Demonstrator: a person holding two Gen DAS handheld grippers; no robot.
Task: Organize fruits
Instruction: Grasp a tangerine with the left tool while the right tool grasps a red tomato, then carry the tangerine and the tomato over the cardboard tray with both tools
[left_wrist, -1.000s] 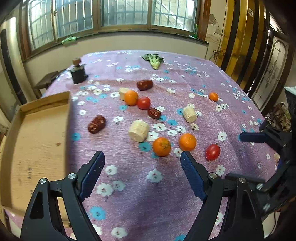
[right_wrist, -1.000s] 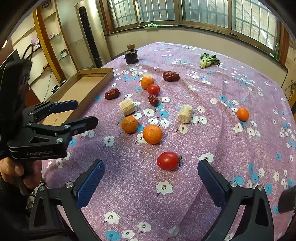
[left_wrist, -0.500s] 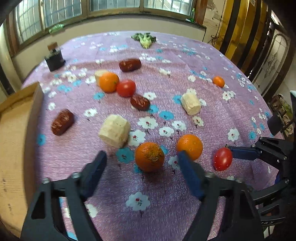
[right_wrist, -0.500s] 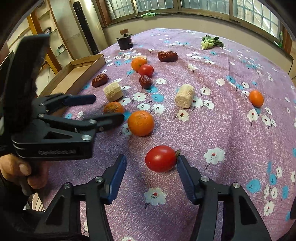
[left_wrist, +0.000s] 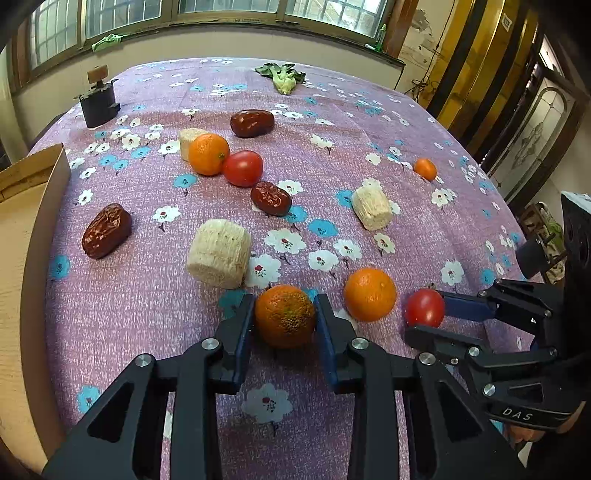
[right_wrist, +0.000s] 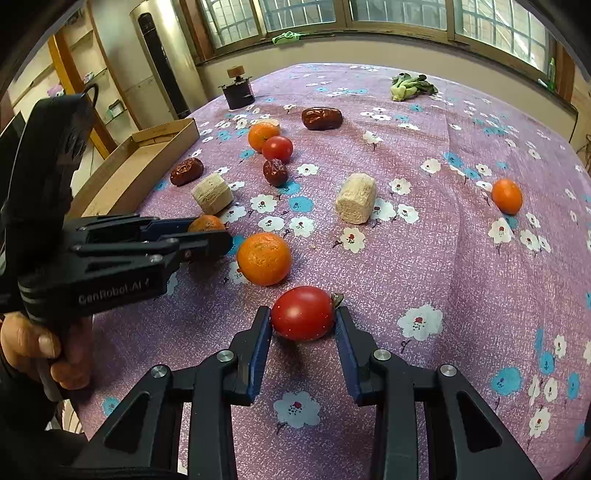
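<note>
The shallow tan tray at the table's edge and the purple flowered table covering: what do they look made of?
The shallow tan tray looks like plain cardboard: matte brown, with thin folded walls and raw edges. The purple flowered table covering looks like woven cloth, matte and finely speckled, rumpling into soft folds; the exact fibre can't be told.

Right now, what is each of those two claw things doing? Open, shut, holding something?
Left gripper: shut on the mandarin.
Right gripper: jaws closing, pads on the tomato.

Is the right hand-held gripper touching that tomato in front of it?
Touching. The right wrist view shows the right hand-held gripper with both blue pads against the tomato, its jaws closing on the tomato's sides.
</note>
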